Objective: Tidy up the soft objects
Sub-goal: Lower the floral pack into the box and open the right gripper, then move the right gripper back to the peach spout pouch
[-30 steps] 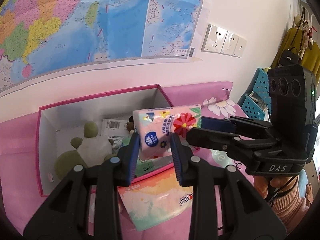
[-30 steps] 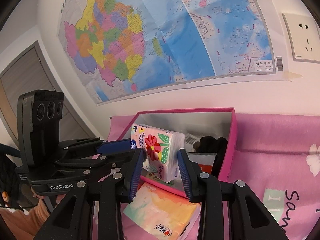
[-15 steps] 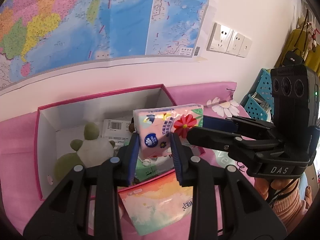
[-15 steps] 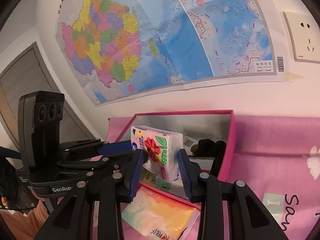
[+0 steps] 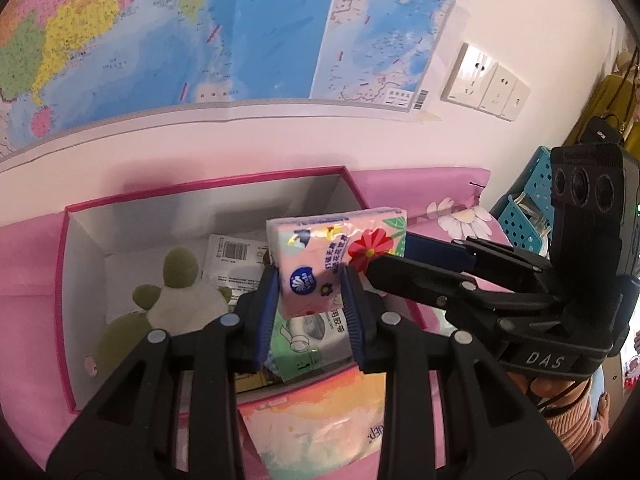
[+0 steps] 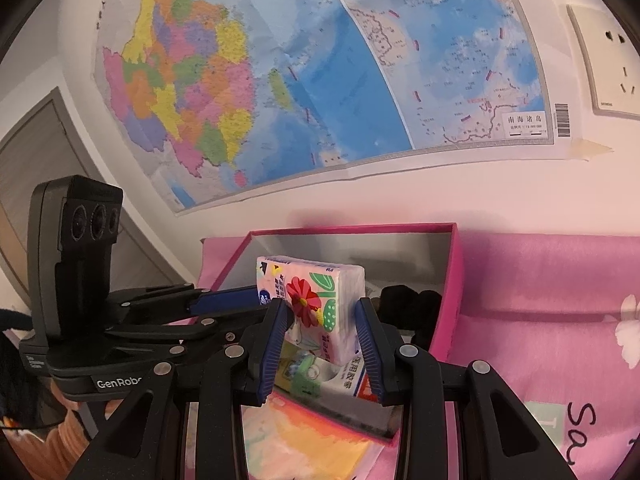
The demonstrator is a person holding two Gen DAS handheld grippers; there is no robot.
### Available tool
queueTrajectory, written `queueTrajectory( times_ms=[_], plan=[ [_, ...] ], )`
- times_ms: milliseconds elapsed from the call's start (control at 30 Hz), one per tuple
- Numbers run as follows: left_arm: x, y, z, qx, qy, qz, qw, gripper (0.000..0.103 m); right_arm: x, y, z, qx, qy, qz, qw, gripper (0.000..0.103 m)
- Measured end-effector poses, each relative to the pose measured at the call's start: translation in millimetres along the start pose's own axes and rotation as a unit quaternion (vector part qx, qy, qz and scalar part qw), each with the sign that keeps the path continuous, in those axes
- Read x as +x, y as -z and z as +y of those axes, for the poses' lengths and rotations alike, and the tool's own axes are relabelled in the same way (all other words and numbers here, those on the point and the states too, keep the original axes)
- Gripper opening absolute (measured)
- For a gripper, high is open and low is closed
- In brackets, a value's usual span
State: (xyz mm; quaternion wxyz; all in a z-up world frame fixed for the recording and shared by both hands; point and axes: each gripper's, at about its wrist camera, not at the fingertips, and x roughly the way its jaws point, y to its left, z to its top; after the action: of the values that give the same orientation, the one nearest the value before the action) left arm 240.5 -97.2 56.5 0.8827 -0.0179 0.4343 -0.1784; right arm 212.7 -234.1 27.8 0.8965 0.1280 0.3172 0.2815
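Note:
A pink flowered tissue pack (image 5: 336,256) hangs above the open pink box (image 5: 64,280), held from both ends. My left gripper (image 5: 308,300) is shut on its near end. My right gripper (image 6: 322,326) is shut on the other end of the same pack (image 6: 316,300) and shows in the left wrist view (image 5: 404,256) coming in from the right. In the box lie a green and white plush turtle (image 5: 172,300), a green wipes pack (image 5: 304,340) and a white packet with a barcode (image 5: 232,256). A black soft object (image 6: 408,304) sits in the box's right end.
An orange pastel tissue pack (image 5: 316,428) lies on the pink cloth (image 6: 540,312) in front of the box. The box stands against a wall with a map (image 5: 200,40) and sockets (image 5: 484,84). A blue basket (image 5: 524,208) stands at the right.
Both grippers have carried the flowered tissue pack forward and a little up, so it is further over the box. The hold on it is the same.

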Motion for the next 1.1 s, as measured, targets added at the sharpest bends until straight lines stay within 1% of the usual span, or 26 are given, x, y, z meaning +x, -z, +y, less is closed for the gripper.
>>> queueTrajectory(
  times_ms=[367,500,567,700,767,800,933,967,1033,1100],
  plan=[
    [18,-6,3,-0.016,-0.008,0.022,0.9996,0.033,17,-1,-10,0.001,0.027,0.010,1.000,0.036],
    [18,-7,3,-0.019,-0.016,0.019,0.9995,0.033,19,-1,-12,0.005,0.042,0.006,0.999,0.036],
    [16,-6,2,-0.014,-0.013,0.015,0.9997,0.033,17,-1,-12,0.005,0.050,-0.001,0.999,0.038],
    [-3,4,-7,0.015,-0.028,-0.022,0.9992,0.035,9,2,-7,-0.002,0.053,-0.010,0.999,0.038],
    [-17,14,-13,0.033,-0.032,-0.045,0.9979,0.043,2,5,-4,-0.009,0.053,-0.014,0.998,0.038],
    [-23,17,-15,0.037,-0.036,-0.054,0.9972,0.044,-2,8,-1,-0.014,0.051,-0.016,0.998,0.038],
    [-49,39,-22,0.054,-0.039,-0.078,0.9947,0.048,-19,19,11,-0.029,0.035,-0.021,0.999,0.046],
    [-56,46,-22,0.057,-0.037,-0.082,0.9943,0.051,-24,22,14,-0.034,0.031,-0.021,0.999,0.049],
    [-70,61,-24,0.062,-0.038,-0.089,0.9934,0.054,-33,29,21,-0.041,0.020,-0.019,0.999,0.052],
    [-85,80,-24,0.068,-0.026,-0.096,0.9927,0.057,-42,38,28,-0.046,-0.003,-0.013,0.999,0.054]
  ],
)
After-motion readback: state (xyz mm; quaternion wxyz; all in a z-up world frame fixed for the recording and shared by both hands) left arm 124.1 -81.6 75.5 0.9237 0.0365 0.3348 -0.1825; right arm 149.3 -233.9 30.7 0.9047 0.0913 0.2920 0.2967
